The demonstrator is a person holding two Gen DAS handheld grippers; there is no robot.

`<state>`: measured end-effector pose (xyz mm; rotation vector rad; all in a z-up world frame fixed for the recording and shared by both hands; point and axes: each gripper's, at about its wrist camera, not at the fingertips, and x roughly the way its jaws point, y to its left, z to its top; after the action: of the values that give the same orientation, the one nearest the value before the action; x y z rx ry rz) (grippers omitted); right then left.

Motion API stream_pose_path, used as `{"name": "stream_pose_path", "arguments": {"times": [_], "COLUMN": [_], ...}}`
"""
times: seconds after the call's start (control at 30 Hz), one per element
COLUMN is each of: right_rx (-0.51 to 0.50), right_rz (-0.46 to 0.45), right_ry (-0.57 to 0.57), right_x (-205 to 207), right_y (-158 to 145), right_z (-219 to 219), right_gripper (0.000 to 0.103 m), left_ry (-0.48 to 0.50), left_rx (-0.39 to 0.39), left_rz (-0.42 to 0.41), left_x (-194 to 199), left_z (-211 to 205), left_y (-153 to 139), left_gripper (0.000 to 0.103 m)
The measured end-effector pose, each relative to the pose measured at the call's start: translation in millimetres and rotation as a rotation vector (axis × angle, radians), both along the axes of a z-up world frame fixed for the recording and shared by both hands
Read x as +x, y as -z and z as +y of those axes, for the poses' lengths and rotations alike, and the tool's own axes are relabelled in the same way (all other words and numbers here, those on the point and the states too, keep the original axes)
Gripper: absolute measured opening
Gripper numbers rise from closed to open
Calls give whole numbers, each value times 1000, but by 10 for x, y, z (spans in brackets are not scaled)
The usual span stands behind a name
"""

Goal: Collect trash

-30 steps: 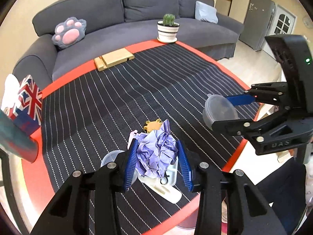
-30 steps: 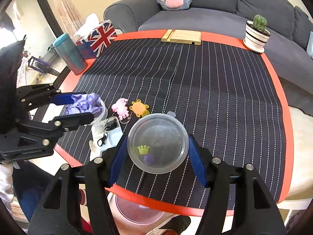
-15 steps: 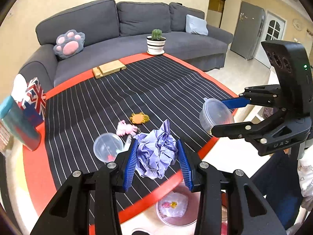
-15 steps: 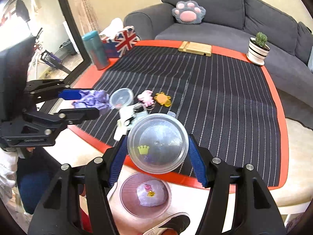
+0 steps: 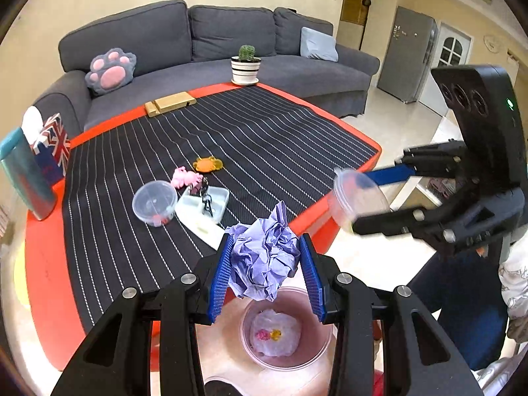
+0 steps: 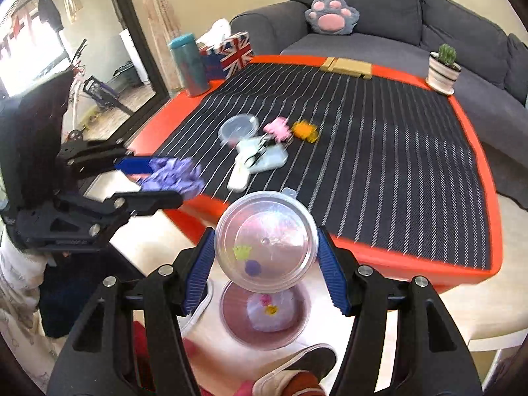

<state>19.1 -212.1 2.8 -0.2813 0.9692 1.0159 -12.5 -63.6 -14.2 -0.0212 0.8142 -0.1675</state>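
So the bench (image 5: 49,264) is red-orange with a black mat with thin white stripes (image 5: 264,138) over most of it, sitting in a living room with a dark grey sofa (image 5: 204,43) right behind it and pale floor (image 5: 373,264) off the near edge. On the far side there's a small potted cactus in a striped pot (image 5: 246,66), a flat wooden block (image 5: 170,103), a Union Jack tissue box (image 6: 236,52) and a teal tumbler (image 6: 189,64); a grey paw-shaped cushion (image 6: 331,16) sits on the sofa. Mid-mat you get an empty clear plastic tub (image 5: 154,202), a pale tray with a black clip on it (image 5: 206,202), plus a pink toy (image 5: 185,177) and an orange one (image 5: 208,164). The left gripper (image 5: 265,272) has its jaws clamped on a crumpled purple paper ball (image 5: 262,260), held past the bench edge right over a round pinkish bin on the floor (image 5: 316,346) that already has a white wad and bits inside. The right gripper (image 6: 265,257) has its jaws squeezed on a clear round plastic container (image 6: 266,241) with small yellow and purple bits in it, also above the bin.
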Motion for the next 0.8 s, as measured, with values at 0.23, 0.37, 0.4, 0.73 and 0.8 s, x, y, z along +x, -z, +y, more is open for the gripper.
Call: {"name": "stream_pose_path", "arguments": {"times": [0.23,0.37,0.4,0.73,0.8], "right_rx": [-32,-23,-19,-27,-25], "right_rz": [21,28,28,29,30], "right_ry": [-55,-39,-31,7,13], "right_x": [-256,-200,-183,-109,-95], "right_y": [159,174,173,218,219], "right_z": [17,5,-2,-7,-22], "right_gripper": [61,79,87,92,92], "left_ry": [-5,-3,-2,30,37], "left_rx": [-31,-40,-41,-44,-44], "left_rz": [13,16,18,26,29], "left_x": [-164,-198,-198,-229,-226], "left_z": [74,87,90,29,15], "left_y": [156,174,182,210,216], "left_gripper": [40,40,40,40,40]}}
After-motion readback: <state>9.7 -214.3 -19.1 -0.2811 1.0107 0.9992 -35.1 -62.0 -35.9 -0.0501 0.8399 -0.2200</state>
